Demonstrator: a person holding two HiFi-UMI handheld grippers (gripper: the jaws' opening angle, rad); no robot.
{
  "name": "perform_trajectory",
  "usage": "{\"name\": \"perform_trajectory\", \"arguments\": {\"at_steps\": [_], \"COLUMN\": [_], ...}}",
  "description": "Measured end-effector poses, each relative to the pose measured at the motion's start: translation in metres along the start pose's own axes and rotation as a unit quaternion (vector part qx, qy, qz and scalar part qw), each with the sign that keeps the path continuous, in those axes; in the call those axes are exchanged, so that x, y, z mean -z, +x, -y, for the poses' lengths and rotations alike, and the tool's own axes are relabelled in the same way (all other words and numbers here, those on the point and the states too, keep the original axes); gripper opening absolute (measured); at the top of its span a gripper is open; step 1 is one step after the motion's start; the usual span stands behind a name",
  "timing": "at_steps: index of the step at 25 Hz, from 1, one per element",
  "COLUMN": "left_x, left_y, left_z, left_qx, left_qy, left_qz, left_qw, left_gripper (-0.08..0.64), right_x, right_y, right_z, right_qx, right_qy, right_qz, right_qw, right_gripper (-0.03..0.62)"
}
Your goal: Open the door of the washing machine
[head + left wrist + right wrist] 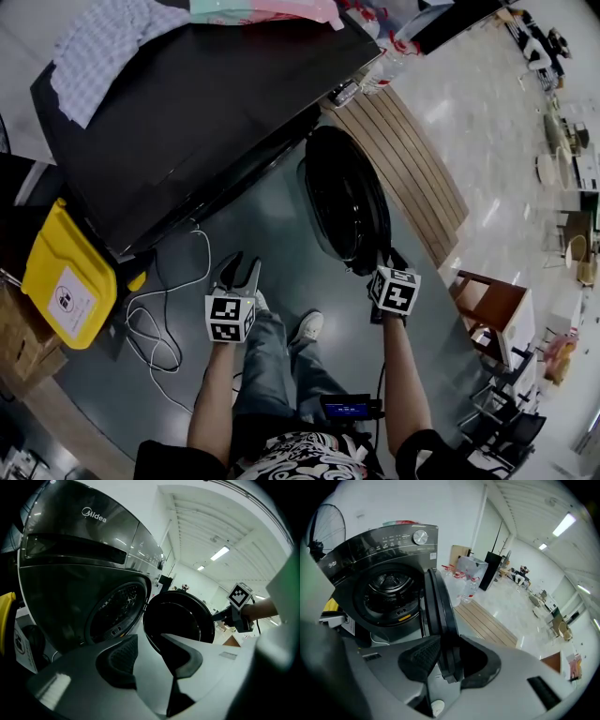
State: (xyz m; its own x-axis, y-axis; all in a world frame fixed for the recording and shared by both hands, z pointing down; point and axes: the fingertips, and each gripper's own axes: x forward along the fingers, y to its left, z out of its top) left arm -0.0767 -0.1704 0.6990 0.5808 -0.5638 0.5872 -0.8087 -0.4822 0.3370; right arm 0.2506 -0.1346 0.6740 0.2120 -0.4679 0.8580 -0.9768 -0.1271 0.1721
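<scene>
**A:** Door count, and where is it sitting?

**B:** One door (342,197), round and dark. It is standing wide open, angled out from the front of the one washing machine (187,112) and hanging above the grey floor (281,234). In the right gripper view it is showing edge-on, with the one drum (389,585) lying exposed just beside it.

**A:** Tongs?

**B:** Two. The right tongs (450,660) are clamping on the door's free rim, and the rim is running between both pads. In the head view they are sitting at the door's lower edge (386,260). The left tongs (152,656) are standing apart and gripping nothing. Only the open door and the machine front are showing beyond their gap. In the head view they are hovering over the floor (239,272), well apart from the door.

**A:** On the machine itself?

**B:** One silver knob (420,537) is sitting on the control panel. One checked cloth (108,42) is lying on the lid.

**A:** Surroundings?

**B:** One yellow bin (66,277) is leaning beside the machine's corner. One white cable (164,319) is looping across the floor next to it. One slatted wooden platform (403,159) is lying past the door. Bottles are standing at its far end, too small to count.
</scene>
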Motion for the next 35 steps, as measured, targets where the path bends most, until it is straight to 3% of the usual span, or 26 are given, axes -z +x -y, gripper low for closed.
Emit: {"name": "perform_trajectory", "arguments": {"at_steps": [8,10,12,14,15,17,19,22,27,31,35], "left_x": [-0.007,-0.011,-0.018,-0.028,-0.033,-0.045,-0.063,-0.099,-0.115,-0.095,-0.067], "left_y": [-0.004,-0.005,-0.008,-0.017,-0.023,-0.039,-0.061,-0.11,-0.187,-0.244,-0.289], "left_z": [-0.004,-0.003,-0.001,0.004,0.009,0.025,0.048,0.097,0.185,0.25,0.306], "left_qx": [0.004,0.001,-0.003,-0.01,-0.013,-0.018,-0.02,-0.025,-0.064,-0.106,-0.143], "left_qy": [0.012,0.017,0.02,0.019,0.018,0.018,0.02,0.017,0.034,0.039,0.047], "left_qz": [0.007,0.008,0.014,0.026,0.034,0.051,0.077,0.142,0.211,0.228,0.225], "left_qw": [0.9999,0.9998,0.9997,0.9994,0.9992,0.9984,0.9967,0.9894,0.9748,0.9669,0.9628], "left_gripper": [0.146,0.146,0.147,0.149,0.149,0.149,0.149,0.158,0.123,0.087,0.084], "right_x": [-0.009,-0.013,-0.02,-0.027,-0.029,-0.03,-0.035,-0.04,-0.004,0.028,0.066], "right_y": [0.016,0.018,0.011,-0.009,-0.021,-0.049,-0.086,-0.16,-0.268,-0.337,-0.391], "right_z": [0.042,0.047,0.055,0.062,0.064,0.063,0.051,0.026,0.012,0.013,0.038], "right_qx": [0.035,0.042,0.075,0.104,0.104,0.077,0.014,-0.1,-0.222,-0.279,-0.303], "right_qy": [0.031,0.015,-0.033,-0.053,-0.047,-0.029,-0.018,-0.019,0.011,-0.005,-0.005], "right_qz": [0.007,0.005,0.012,0.036,0.051,0.084,0.144,0.243,0.306,0.331,0.346], "right_qw": [0.999,0.999,0.997,0.993,0.992,0.993,0.989,0.965,0.926,0.901,0.888], "right_gripper": [0.104,0.103,0.11,0.023,0.018,0.015,0.003,0.003,0.002,0.002,0.002]}}
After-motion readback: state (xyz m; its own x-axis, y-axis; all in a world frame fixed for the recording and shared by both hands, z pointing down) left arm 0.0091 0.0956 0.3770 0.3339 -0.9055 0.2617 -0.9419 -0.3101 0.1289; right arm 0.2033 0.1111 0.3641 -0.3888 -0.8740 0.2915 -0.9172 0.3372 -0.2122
